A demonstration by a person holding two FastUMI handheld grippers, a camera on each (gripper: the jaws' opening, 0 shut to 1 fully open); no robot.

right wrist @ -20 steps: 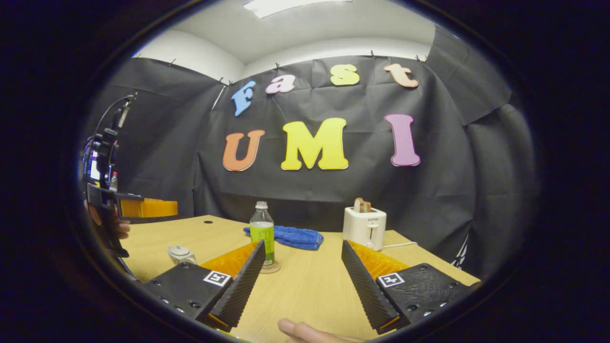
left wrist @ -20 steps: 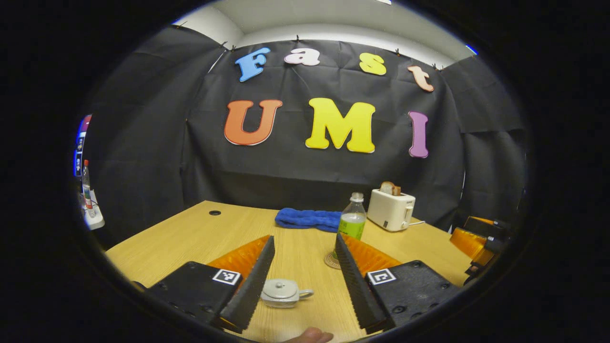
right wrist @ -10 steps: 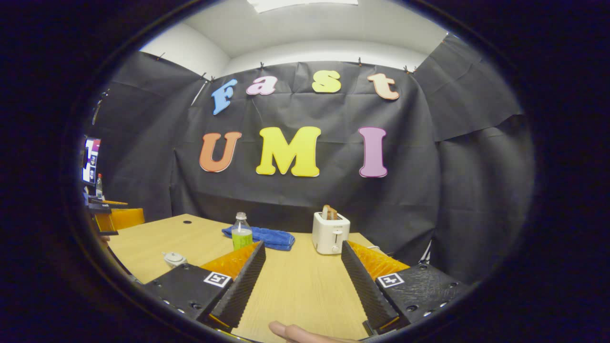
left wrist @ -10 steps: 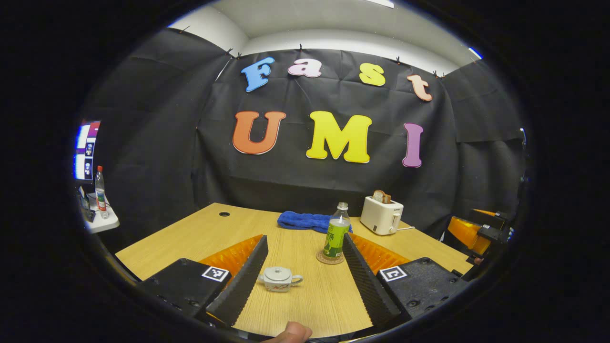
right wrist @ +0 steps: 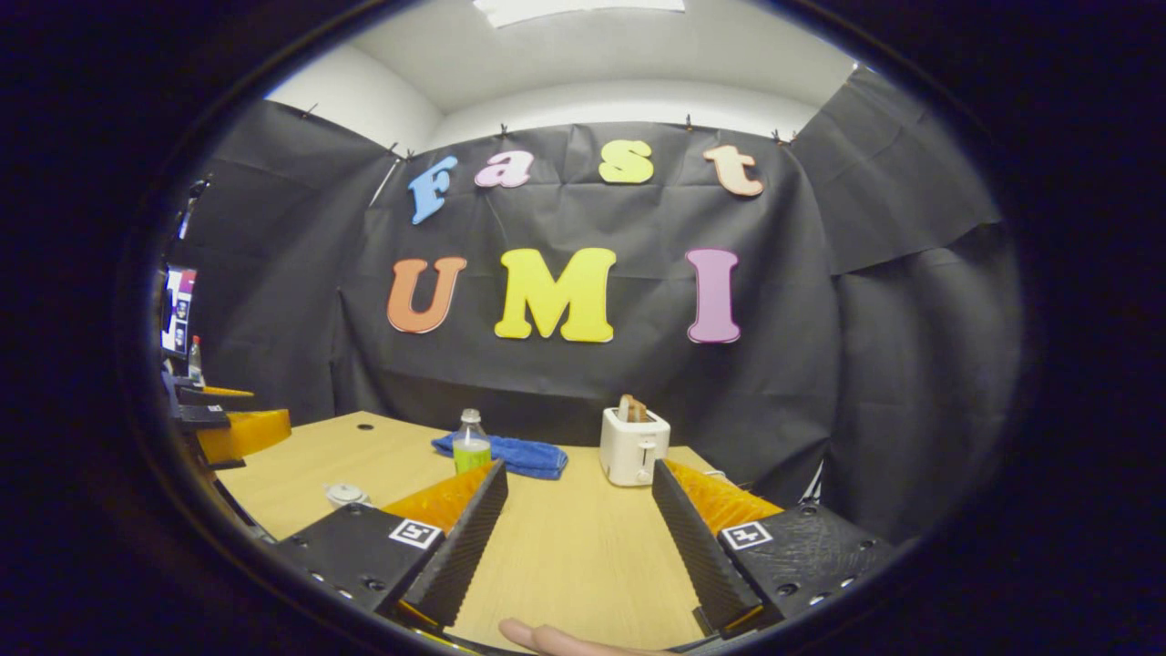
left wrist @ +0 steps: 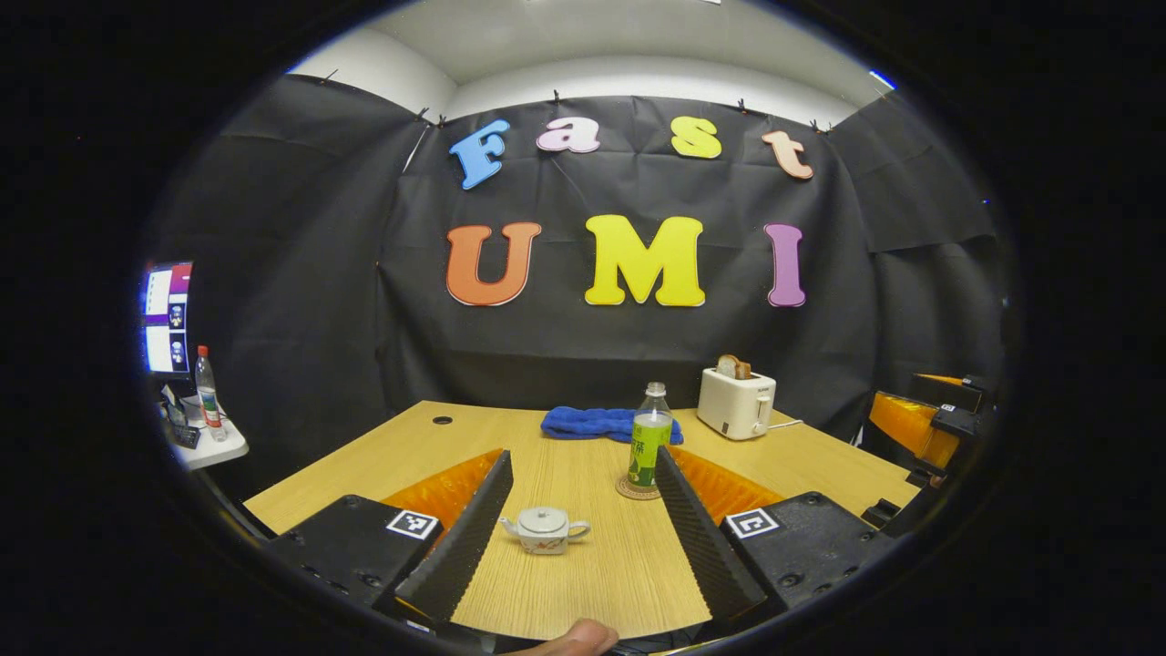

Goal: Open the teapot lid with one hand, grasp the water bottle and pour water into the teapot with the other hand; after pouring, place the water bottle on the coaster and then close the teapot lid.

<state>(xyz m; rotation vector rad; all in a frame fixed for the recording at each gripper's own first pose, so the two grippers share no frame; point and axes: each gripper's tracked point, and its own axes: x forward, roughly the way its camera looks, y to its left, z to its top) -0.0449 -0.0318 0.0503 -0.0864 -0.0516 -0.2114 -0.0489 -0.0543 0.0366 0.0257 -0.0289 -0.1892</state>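
Left gripper (left wrist: 583,538) held above the near edge of the wooden table (left wrist: 401,451), fingers spread wide, nothing between them; the teapot (left wrist: 545,530) sits on the table in the gap between the fingers, lid on, spout pointing left and handle right in the left gripper view, so its long axis runs across the view; apart from both fingers.

Water bottle (left wrist: 649,437) stands upright on the round coaster (left wrist: 638,490), cap up, beyond and right of the teapot, near the right finger's inner edge.

Right gripper (right wrist: 574,538) likewise wide open and empty, over bare table; in the right gripper view the teapot (right wrist: 346,495) lies well to the left, the bottle (right wrist: 471,443) beyond the left finger.

Bare wood around the teapot on all sides; blue cloth (left wrist: 592,423) and white toaster (left wrist: 736,403) stand along the far edge, well apart from it.

Count: one teapot, one bottle on the table, one coaster, one cloth, one toaster; a second bottle (left wrist: 209,394) on a side shelf at left.
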